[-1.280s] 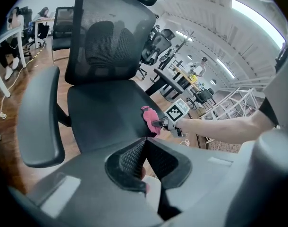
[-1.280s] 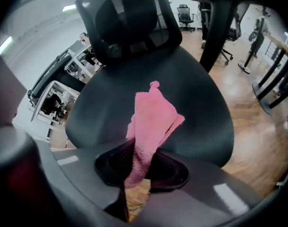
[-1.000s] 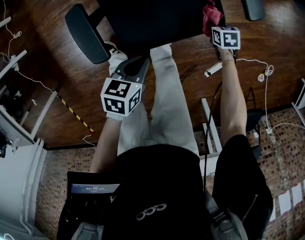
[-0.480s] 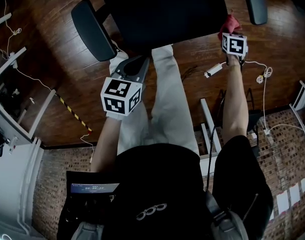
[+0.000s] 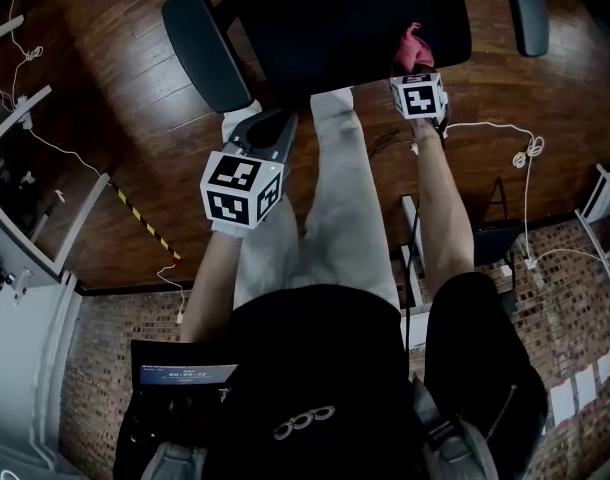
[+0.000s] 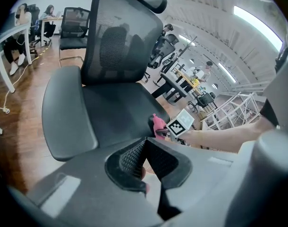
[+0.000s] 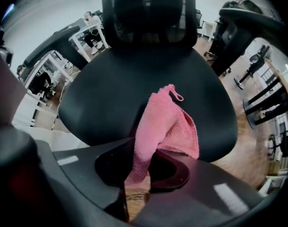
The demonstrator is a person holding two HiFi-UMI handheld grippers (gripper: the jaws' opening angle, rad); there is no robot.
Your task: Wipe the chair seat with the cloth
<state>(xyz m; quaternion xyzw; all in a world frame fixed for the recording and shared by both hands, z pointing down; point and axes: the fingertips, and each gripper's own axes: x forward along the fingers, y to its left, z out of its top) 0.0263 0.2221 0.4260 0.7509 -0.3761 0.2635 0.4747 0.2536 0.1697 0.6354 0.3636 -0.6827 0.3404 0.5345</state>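
1. Nearest the person's trouser legs, short of the front edge of the chair seat, the left claw hangs over the wooden floor. Its jaws are pressed together on nothing. I judge it is parked there because a one-handed wipe needs no second tool.
2. Further out, at the end of a stretched arm, the right claw is clamped on the pink cloth. It pinches one bunched end, so the rest trails free as a wiping pad.
3. On the chair seat the cloth lies at the front edge, right of the middle. The right gripper view shows it spreading forward from the jaws onto the dark cushion, with its small hanging loop pointing toward the backrest. The low hold probably serves to keep the fabric pressed against the seat.
4. Beyond the cloth, most of the chair seat stretches bare toward the backrest, so I judge plenty is left to cover.
5. Compared with half a second ago, the right claw and cloth have slid from the front right corner of the chair seat toward the middle of its front edge. This reads as a sideways wiping stroke. The left claw sits where it was.
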